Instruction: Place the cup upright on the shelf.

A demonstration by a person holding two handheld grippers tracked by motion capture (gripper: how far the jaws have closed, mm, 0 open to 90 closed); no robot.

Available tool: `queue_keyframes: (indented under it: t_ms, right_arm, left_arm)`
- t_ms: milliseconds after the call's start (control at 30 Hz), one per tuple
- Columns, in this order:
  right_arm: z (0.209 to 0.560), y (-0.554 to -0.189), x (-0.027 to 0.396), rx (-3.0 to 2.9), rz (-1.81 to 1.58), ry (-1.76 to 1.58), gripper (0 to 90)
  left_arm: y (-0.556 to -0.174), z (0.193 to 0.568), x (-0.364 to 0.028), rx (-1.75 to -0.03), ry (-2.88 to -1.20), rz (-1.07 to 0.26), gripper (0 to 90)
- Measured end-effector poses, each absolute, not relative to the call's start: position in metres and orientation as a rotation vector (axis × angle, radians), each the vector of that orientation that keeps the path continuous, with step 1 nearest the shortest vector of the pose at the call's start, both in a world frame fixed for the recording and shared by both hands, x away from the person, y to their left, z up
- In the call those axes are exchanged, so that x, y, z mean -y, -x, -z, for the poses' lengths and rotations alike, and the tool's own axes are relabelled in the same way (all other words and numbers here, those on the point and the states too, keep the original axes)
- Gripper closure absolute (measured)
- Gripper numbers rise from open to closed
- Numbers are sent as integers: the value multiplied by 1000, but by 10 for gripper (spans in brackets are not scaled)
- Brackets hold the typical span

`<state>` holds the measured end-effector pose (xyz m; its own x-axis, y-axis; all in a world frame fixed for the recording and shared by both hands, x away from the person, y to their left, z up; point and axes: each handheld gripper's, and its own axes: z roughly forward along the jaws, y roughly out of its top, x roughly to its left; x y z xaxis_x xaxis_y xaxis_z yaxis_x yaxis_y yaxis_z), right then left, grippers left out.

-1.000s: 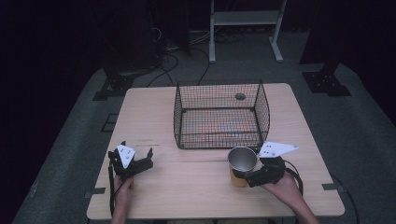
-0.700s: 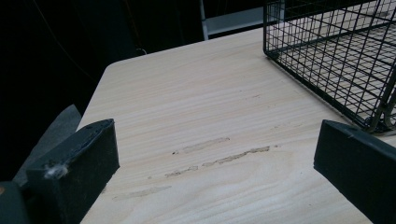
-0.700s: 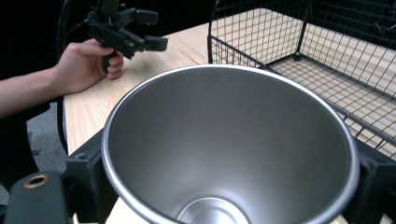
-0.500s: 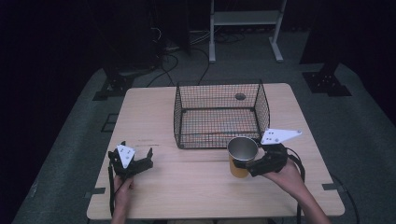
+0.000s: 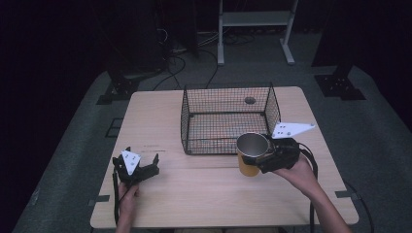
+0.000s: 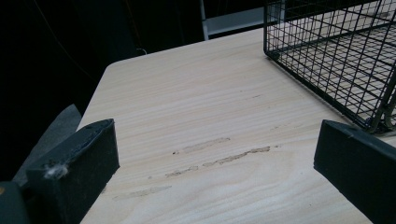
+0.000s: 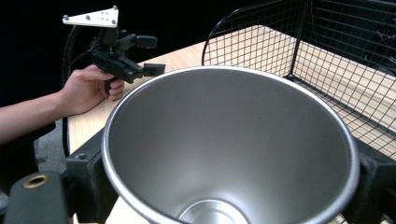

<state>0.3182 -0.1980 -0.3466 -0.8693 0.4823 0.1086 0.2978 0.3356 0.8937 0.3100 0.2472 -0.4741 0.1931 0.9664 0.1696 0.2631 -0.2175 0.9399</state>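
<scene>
The right tool [image 5: 265, 158] grips the cup [image 5: 251, 153], raised off the bench [image 5: 194, 194] beside the basket [image 5: 226, 121]. It could clip the wire rim and slip free. The left tool [image 5: 136, 167] rests open, empty.

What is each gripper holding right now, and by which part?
The right gripper clamps the cup by its outer wall just below the rim. The left gripper holds nothing.

The cup [image 7: 233, 154] hides the right hand-held gripper's pads; its base is cut off by the right gripper view's bottom edge.
</scene>
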Motion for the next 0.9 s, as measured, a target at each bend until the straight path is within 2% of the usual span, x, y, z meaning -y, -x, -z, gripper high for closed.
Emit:
queue_keyframes:
  t_ms: [900]
  right_arm:
    - [304, -367, 187, -2390, -1586, -721, 114]
  left_arm:
    - [-310, 474, -247, -1183, -1642, -1072, 0]
